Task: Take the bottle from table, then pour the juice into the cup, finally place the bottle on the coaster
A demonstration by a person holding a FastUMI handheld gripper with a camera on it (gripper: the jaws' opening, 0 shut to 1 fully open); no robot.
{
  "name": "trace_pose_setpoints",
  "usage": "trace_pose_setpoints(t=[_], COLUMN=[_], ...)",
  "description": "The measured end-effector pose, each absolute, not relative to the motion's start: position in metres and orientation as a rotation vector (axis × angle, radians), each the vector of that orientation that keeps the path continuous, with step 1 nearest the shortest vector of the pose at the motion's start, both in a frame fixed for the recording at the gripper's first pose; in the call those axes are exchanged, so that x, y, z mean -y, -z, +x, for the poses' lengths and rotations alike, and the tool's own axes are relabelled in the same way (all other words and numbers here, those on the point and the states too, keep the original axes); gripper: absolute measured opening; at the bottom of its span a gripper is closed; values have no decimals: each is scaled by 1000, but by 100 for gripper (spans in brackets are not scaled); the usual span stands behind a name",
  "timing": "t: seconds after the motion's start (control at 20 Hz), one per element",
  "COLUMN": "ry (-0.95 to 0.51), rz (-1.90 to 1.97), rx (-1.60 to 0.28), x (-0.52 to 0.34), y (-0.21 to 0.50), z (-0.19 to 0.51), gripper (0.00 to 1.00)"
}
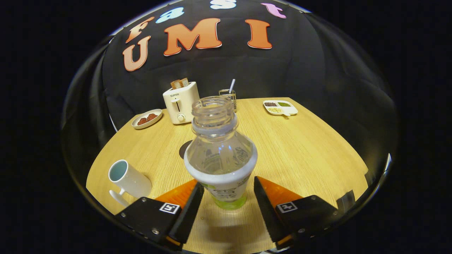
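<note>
Bottle (220, 155) btwn open fingers (263, 197), cup (129, 181) left (coaster (185, 148) behind bottle).

The bottle (220, 155) is clear with a white label, the cup (129, 180) white, the toaster (180, 102) cream, the table (300, 151) pale wood-grained.

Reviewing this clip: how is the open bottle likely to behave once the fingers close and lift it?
The bottle looks like thin clear plastic, so it may dent under the gripper. Little liquid shows at its base: probably light and easy to tip. With no cap, tilting could spill.
</note>
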State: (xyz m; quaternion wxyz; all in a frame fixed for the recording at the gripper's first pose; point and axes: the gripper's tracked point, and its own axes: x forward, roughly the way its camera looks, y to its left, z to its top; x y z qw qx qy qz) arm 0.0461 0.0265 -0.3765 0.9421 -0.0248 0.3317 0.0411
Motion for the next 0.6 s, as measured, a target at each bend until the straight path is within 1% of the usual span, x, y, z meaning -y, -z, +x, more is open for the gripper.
trace_pose_setpoints(t=[0.05,0.15,0.3,0.6], ry=[-83,-84,-82,-87], rz=[-46,-70,-109,-352], rx=[-678,-688,-698,-664], x=[-27,-28,-31,-47], y=[376,377,367,333], z=[47,49,47,51], gripper=[74,63,58,57])
